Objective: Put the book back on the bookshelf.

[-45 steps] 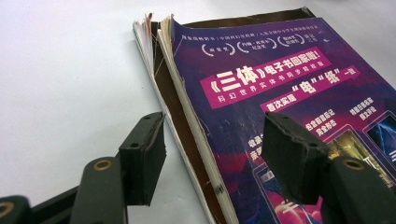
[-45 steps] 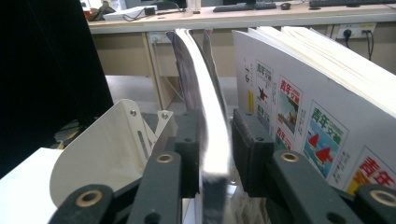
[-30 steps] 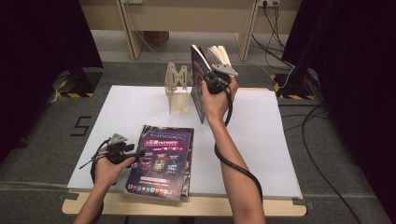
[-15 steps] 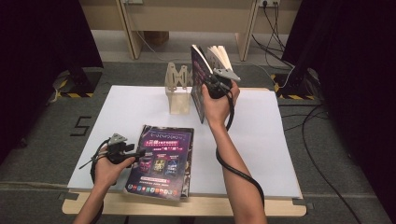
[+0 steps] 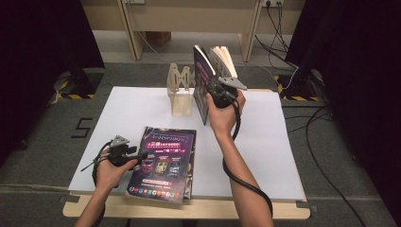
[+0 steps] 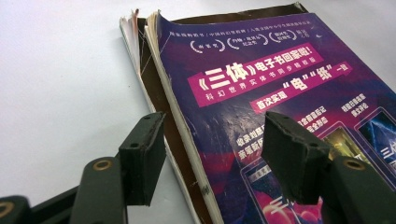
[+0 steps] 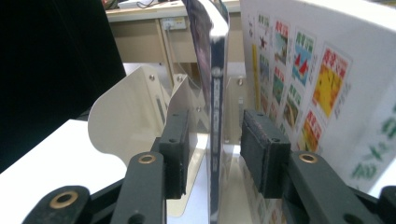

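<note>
While the white surface (image 5: 283,142) carries a flat purple book (image 5: 165,161) near the person, a second book (image 5: 203,85) stands upright beside the clear rack (image 5: 181,92). Right gripper (image 7: 212,154) fingers, just opening, straddle its spine without pressing; withdraw straight, avoiding a topple. Left gripper (image 6: 210,158) fingers gape over the flat book's edge, holding nothing.

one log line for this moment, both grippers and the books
right gripper: open, just been opening, upright book between jaws by rack | left gripper: open, astride flat book's edge
</note>
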A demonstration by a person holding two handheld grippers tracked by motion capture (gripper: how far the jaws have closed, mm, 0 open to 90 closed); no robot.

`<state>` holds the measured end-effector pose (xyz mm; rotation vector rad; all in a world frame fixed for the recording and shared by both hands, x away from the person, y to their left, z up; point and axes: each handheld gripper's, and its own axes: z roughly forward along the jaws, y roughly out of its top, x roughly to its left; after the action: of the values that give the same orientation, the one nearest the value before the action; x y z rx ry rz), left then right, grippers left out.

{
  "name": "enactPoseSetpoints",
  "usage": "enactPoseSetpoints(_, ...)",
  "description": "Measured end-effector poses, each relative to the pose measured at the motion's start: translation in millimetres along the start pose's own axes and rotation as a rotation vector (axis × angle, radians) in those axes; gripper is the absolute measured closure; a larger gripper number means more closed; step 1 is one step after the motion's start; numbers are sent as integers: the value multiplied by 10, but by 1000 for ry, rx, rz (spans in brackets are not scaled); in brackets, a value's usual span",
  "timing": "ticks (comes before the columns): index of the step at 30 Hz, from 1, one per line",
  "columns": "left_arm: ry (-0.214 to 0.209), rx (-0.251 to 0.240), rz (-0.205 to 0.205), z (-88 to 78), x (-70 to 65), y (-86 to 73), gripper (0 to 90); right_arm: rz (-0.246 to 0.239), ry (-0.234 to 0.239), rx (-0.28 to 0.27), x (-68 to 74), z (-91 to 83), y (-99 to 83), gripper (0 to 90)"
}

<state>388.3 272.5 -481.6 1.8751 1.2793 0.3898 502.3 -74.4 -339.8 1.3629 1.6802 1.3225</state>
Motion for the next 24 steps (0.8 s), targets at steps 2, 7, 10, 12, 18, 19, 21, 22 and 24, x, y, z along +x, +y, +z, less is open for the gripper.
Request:
enactPoseSetpoints(2,-3,0,-1,6,-5,-4,386,0,3,9,-4,-24,-28,629)
enactPoseSetpoints(7,-7,3,2,11,-15,0,390,9,18,35,-47,-109,-98,629)
enactPoseSetpoints(10,-6,10,2,16,-10,-5,396,17,24,53,-73,-163,-144,629)
enactPoseSetpoints(12,-3,9,0,26,-15,-9,402,24,31,68,-96,-193,-180,629)
enactPoseSetpoints(18,-3,16,-6,48,-23,-21,416,31,44,112,-147,-266,-311,625)
enactPoseSetpoints(19,-4,19,-9,52,-25,-24,418,24,45,118,-158,-275,-338,624)
enactPoseSetpoints(21,-5,26,-9,57,-23,-27,421,28,52,138,-164,-292,-399,623)
enactPoseSetpoints(22,-4,26,-10,62,-24,-30,422,30,53,145,-168,-299,-418,622)
enactPoseSetpoints(24,-5,27,-12,62,-24,-30,425,32,58,161,-179,-307,-478,622)
